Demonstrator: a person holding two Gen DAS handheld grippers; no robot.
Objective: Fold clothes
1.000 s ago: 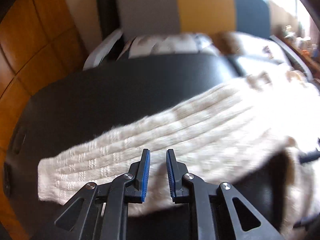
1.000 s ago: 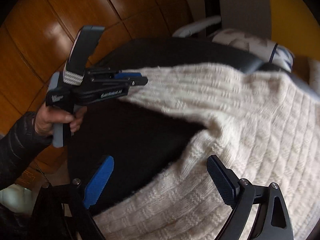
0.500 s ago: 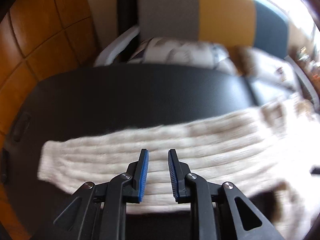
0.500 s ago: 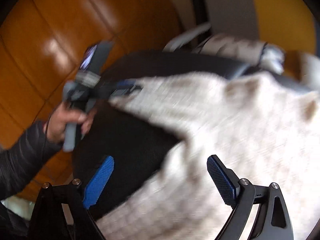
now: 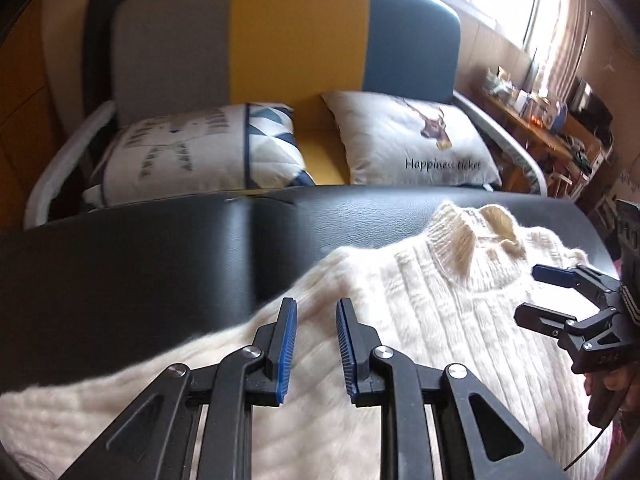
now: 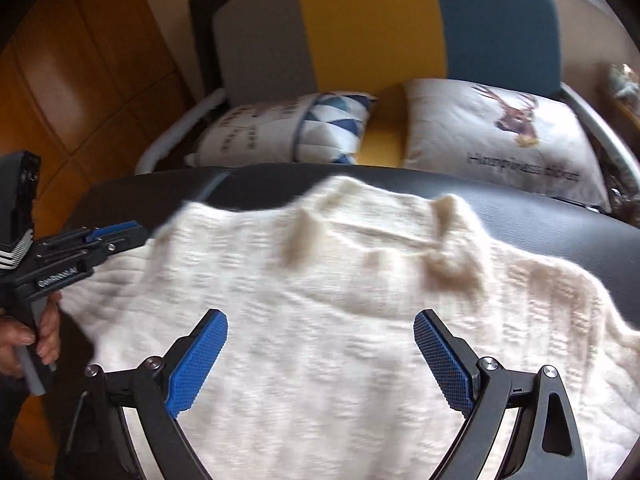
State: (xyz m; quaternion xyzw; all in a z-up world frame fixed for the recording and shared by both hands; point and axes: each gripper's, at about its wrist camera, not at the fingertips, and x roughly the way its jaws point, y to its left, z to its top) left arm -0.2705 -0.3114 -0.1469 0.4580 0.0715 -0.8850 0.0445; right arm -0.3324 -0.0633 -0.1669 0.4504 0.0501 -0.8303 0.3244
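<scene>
Two hand-held grippers hung over a cream knitted sweater (image 5: 420, 320) spread across a black worktop (image 5: 160, 264). Nearest the left camera, the left hand-held gripper (image 5: 316, 308) had its blue pads parted by a narrow gap with nothing pinched between them; the knit lay below them, and contact could not be told. The right hand-held gripper (image 6: 320, 332) had its jaws spread wide over the sweater's body, holding nothing.

In the left wrist view the right tool sat at the right edge, held by a hand (image 5: 612, 384), near the sweater's shoulder. In the right wrist view the left tool sat at the left edge, by the sweater's left border, with fingers (image 6: 44, 332) wrapped on its handle.

Bare black worktop lay open to the left of the sweater and in a band beyond it, up to the rounded far edge. A narrower strip of black showed to the right of the collar.

The sweater was thick, ribbed in vertical rows, fuzzy at its edges, with a folded high collar (image 5: 472, 236) pointing toward the far edge. One sleeve ran out toward the near left.

Beyond the worktop stood a grey, yellow and blue sofa (image 5: 300, 32) carrying two printed cushions (image 5: 412, 140).
</scene>
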